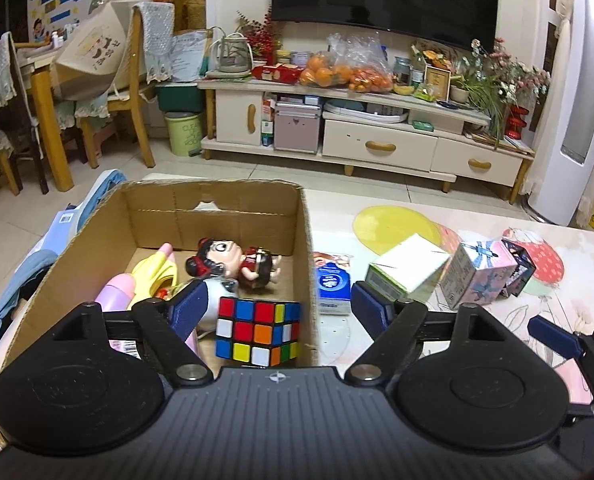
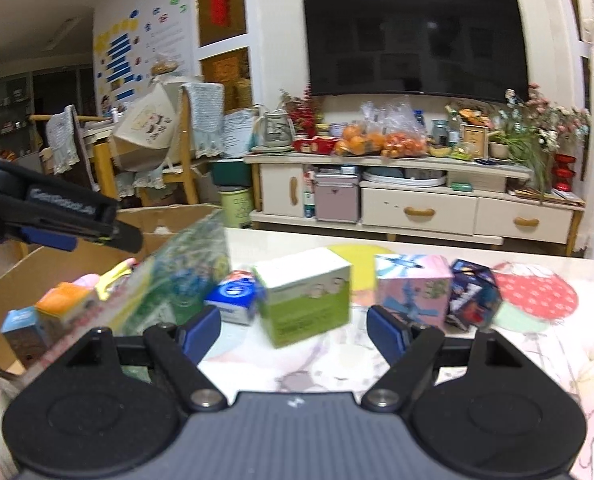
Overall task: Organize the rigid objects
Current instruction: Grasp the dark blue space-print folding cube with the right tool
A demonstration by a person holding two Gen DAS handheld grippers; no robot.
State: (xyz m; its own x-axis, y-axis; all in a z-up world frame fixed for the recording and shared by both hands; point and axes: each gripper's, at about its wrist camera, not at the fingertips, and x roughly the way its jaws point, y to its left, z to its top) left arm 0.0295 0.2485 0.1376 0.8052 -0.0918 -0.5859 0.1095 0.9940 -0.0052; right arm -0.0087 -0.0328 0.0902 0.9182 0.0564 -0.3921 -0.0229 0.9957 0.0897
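A cardboard box (image 1: 97, 248) stands at the table's left end. It holds a Rubik's cube (image 1: 257, 332), a doll (image 1: 237, 264) and a pink and yellow toy (image 1: 145, 280). My left gripper (image 1: 279, 308) hovers open over the box's right wall, and its pads do not touch the cube below. On the table to the right lie a blue carton (image 1: 331, 288), a green and white box (image 2: 309, 300), a pink box (image 2: 413, 292) and a dark blue box (image 2: 473, 296). My right gripper (image 2: 295, 328) is open, low over the table, facing the green and white box with nothing gripped.
The table carries a patterned cloth (image 1: 497, 340). A blue fabric item (image 1: 25, 280) lies left of the box. Something blurred and greenish (image 2: 177, 276) shows at the box's near corner. Beyond the table's far edge are a TV cabinet (image 1: 377, 144) and wooden chairs (image 1: 129, 80).
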